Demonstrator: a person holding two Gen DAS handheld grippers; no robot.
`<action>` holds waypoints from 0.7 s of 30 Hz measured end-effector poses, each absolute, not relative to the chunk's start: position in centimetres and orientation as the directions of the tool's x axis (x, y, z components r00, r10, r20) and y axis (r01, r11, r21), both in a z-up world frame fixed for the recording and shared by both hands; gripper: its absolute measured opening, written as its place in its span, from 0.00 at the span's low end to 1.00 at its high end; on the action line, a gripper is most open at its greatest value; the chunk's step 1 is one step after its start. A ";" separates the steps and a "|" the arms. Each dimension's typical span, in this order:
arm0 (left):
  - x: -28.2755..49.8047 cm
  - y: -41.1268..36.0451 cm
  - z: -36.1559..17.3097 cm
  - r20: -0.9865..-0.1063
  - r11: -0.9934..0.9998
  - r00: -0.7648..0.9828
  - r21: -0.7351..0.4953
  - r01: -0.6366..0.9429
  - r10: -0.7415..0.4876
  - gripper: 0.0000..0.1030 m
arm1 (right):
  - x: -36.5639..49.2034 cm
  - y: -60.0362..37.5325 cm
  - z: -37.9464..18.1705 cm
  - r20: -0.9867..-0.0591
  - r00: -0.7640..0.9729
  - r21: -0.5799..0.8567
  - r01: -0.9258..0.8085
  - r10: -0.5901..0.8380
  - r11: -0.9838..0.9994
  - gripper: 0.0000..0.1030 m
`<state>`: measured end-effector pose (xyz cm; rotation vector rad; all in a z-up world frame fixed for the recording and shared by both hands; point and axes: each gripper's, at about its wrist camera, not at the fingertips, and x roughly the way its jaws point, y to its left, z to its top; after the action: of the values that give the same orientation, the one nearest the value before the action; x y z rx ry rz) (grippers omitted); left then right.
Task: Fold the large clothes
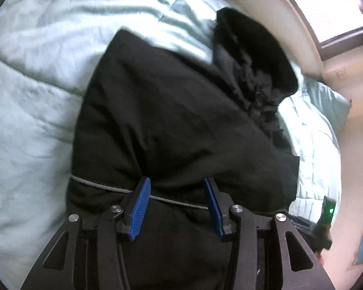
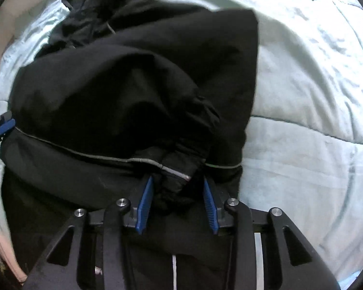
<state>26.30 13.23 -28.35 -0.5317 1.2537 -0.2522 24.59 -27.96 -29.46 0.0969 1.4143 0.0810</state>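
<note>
A large black jacket (image 1: 169, 108) lies bunched on a pale green comforter (image 1: 36, 96), with its hood (image 1: 254, 48) at the far end. My left gripper (image 1: 176, 183) is shut on a thick fold of the jacket at its grey piping (image 1: 96, 183), and creases run out from the pads. In the right wrist view the jacket (image 2: 109, 84) is doubled over on itself. My right gripper (image 2: 177, 181) stands open around a dark bunch of fabric, which the pads do not press. One blue pad (image 2: 6, 124) of the left gripper shows at the jacket's left edge.
The comforter (image 2: 314, 96) spreads wide to the right of the jacket. A pale pillow (image 1: 326, 101) and a bright window (image 1: 326, 7) lie beyond the hood. A dark device with a green light (image 1: 330, 209) sits at the bed's right edge.
</note>
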 end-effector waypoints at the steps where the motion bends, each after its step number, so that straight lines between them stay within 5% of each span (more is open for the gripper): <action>1: 26.1 13.4 -27.3 -0.836 0.865 0.317 -0.495 -0.081 -0.448 0.46 | 24.3 -27.9 -27.8 -0.977 0.183 0.109 -0.013 0.110 0.994 0.47; 7: 26.1 13.0 -22.6 -0.829 0.901 0.383 -0.434 0.022 -0.408 0.47 | 24.7 -24.3 -20.4 -0.916 0.354 0.158 -0.111 0.188 0.981 0.54; 15: 29.8 10.3 -29.3 -0.928 0.966 0.278 -0.257 0.006 -0.249 0.46 | 30.2 -19.9 -31.3 -0.981 0.173 0.073 -0.078 0.086 0.994 0.54; 21: 29.5 10.3 -28.3 -0.924 0.971 0.302 -0.240 0.016 -0.233 0.46 | 30.2 -20.0 -30.3 -0.978 0.176 0.095 -0.089 0.109 0.991 0.54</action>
<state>29.52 10.26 -28.34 -0.1992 1.2556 -0.1664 30.15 -20.02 -30.32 0.0172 1.3871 0.1406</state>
